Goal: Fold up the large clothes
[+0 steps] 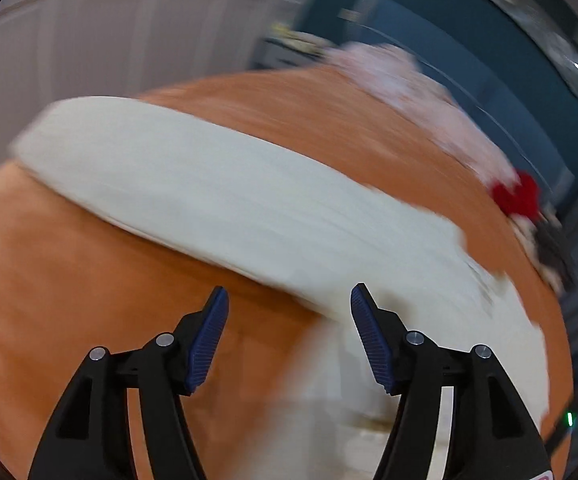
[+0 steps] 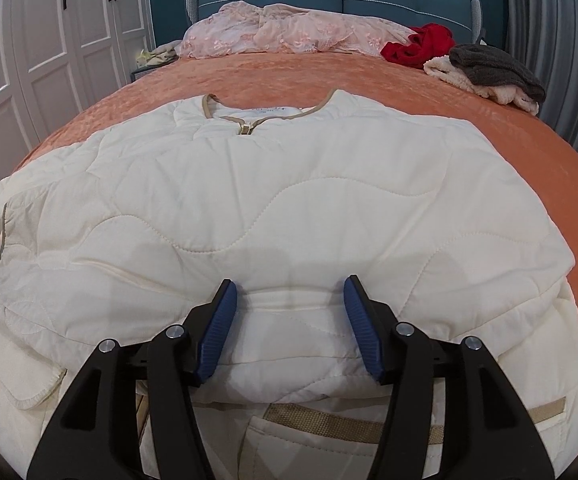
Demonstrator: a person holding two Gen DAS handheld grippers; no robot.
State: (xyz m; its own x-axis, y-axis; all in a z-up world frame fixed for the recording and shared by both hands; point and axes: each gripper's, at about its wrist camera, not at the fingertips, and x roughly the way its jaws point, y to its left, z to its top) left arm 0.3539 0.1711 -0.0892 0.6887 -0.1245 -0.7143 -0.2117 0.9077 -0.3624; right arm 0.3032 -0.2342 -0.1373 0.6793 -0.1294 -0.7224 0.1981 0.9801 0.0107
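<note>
Both my grippers are spread and holding nothing: the right gripper (image 2: pixel 288 296) hangs over the cream jacket (image 2: pixel 273 208) lying flat on the bed (image 2: pixel 529 128), the left gripper (image 1: pixel 289 304) above its blurred edge.

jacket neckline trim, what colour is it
Tan, on the cream quilted jacket; clearest in the right wrist view.

You have a cream jacket (image 2: pixel 289 200) with wavy quilt stitching and tan neck trim on a salmon-orange bed (image 2: pixel 529 152); beyond it lie pink lace (image 2: pixel 281 28), red (image 2: pixel 421 44) and grey (image 2: pixel 493 66) clothes. Your tool pads (image 2: pixel 219 332) are blue.
</note>
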